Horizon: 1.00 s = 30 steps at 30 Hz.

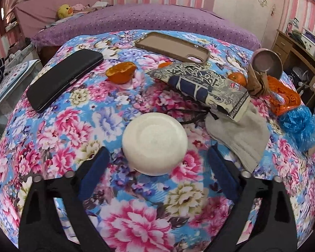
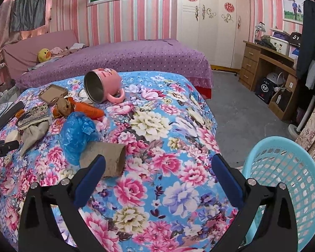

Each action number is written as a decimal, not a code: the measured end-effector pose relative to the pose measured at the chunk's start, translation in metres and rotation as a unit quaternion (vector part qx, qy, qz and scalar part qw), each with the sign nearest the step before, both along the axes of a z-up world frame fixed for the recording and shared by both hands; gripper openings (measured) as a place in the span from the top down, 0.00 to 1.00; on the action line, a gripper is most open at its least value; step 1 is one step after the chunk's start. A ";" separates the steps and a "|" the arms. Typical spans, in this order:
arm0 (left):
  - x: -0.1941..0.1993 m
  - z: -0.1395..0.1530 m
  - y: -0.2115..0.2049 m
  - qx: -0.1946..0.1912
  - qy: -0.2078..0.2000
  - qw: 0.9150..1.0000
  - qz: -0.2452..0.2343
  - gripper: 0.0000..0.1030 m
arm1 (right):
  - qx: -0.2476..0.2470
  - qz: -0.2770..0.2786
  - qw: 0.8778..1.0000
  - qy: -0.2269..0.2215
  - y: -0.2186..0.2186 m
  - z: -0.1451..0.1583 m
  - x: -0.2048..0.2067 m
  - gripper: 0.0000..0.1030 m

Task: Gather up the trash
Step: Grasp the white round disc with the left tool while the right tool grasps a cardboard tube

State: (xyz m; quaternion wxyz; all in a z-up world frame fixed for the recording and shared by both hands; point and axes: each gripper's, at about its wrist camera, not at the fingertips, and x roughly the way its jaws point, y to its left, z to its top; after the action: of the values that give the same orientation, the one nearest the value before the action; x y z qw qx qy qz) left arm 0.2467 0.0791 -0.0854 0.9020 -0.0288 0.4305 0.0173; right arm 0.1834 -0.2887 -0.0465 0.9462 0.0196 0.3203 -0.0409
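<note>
My left gripper [image 1: 157, 157] is open and empty, its blue pads on either side of an upturned white bowl [image 1: 155, 143] on the floral cloth. Beyond lie an orange peel [image 1: 121, 72], a patterned wrapper [image 1: 201, 88], a grey rag [image 1: 237, 134], a crumpled brown paper [image 1: 257, 82], an orange wrapper [image 1: 283, 98] and a blue plastic bag [image 1: 300, 126]. My right gripper [image 2: 157, 168] is open and empty. A cardboard tube [image 2: 107, 157] lies just beyond its left pad, next to the blue bag [image 2: 77, 134]. A light blue basket [image 2: 283, 180] stands at lower right.
A black case [image 1: 63, 79] and a brown phone case [image 1: 172, 46] lie on the table [image 1: 136, 210]. A pink mug [image 2: 104, 86] lies on its side. A purple bed [image 2: 126, 56] is behind, and a wooden desk [image 2: 268, 67] stands at right across grey floor.
</note>
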 end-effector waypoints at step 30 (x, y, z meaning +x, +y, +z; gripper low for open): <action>-0.022 0.002 0.009 0.003 -0.013 1.000 0.007 0.42 | -0.003 0.087 0.993 0.079 0.055 -0.023 0.033 0.35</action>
State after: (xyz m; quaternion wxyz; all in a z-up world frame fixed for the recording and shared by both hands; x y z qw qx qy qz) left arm 0.2252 0.0881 -0.0830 0.9075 -0.0299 0.4184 0.0245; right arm 0.2162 -0.2335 -0.0692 0.9179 -0.0144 0.3946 0.0391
